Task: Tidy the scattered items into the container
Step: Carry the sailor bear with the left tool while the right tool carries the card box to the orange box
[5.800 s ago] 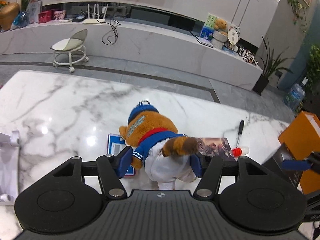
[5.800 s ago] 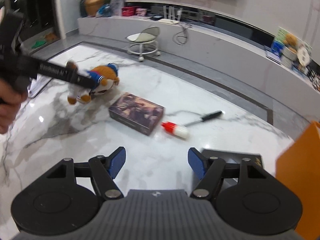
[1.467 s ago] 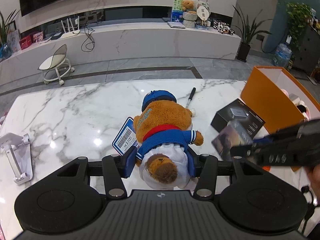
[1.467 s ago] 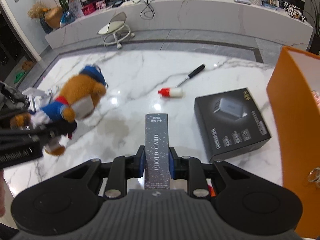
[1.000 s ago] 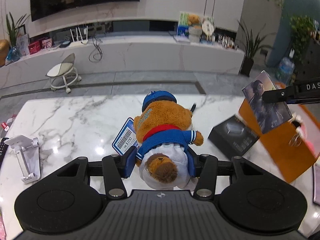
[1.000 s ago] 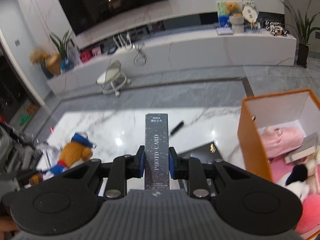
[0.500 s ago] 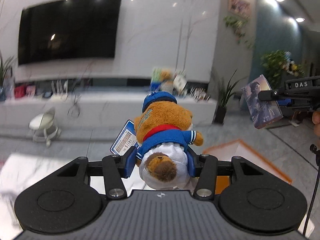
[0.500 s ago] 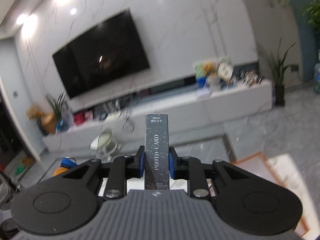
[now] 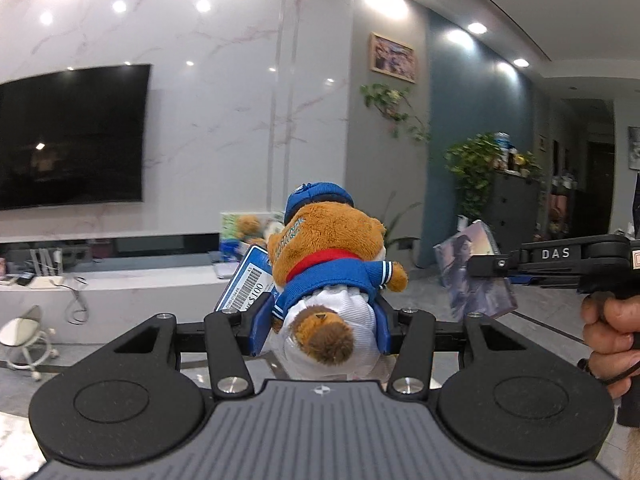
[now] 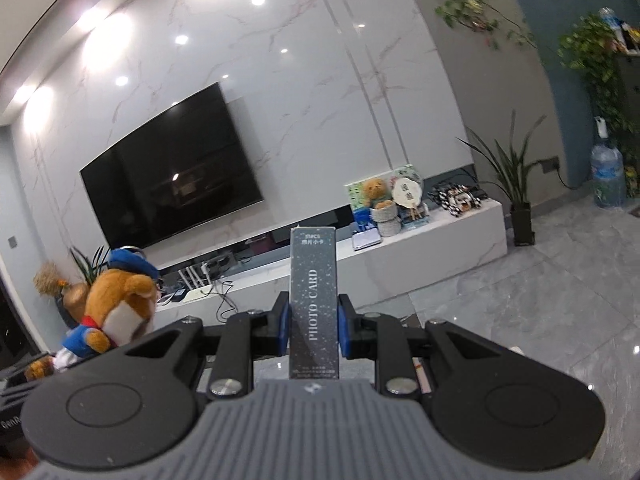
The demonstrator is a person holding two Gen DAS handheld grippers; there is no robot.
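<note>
big black tv [image 10: 172, 168] on the marble wall behind everything. left gripper [image 9: 320, 322] is clamped on the teddy bear [image 9: 328, 264] up in the air, blue price tag [image 9: 246, 282] dangling. right gripper [image 10: 313, 326] squeezes the photo card box [image 10: 314, 304] upright. container's not in shot.

The plush bear [image 9: 328, 264] sits between the fingers of the left gripper [image 9: 320, 324], head pointing away, with a price tag [image 9: 246, 284] hanging at its left side. To its right, the right gripper [image 10: 314, 330] holds the photo card box [image 10: 315, 300] upright between its 2 fingers. Behind both, a television [image 10: 172, 176] hangs on the wall above a long low cabinet [image 10: 440, 240], with a stool [image 9: 24, 336] on the floor at far left.
</note>
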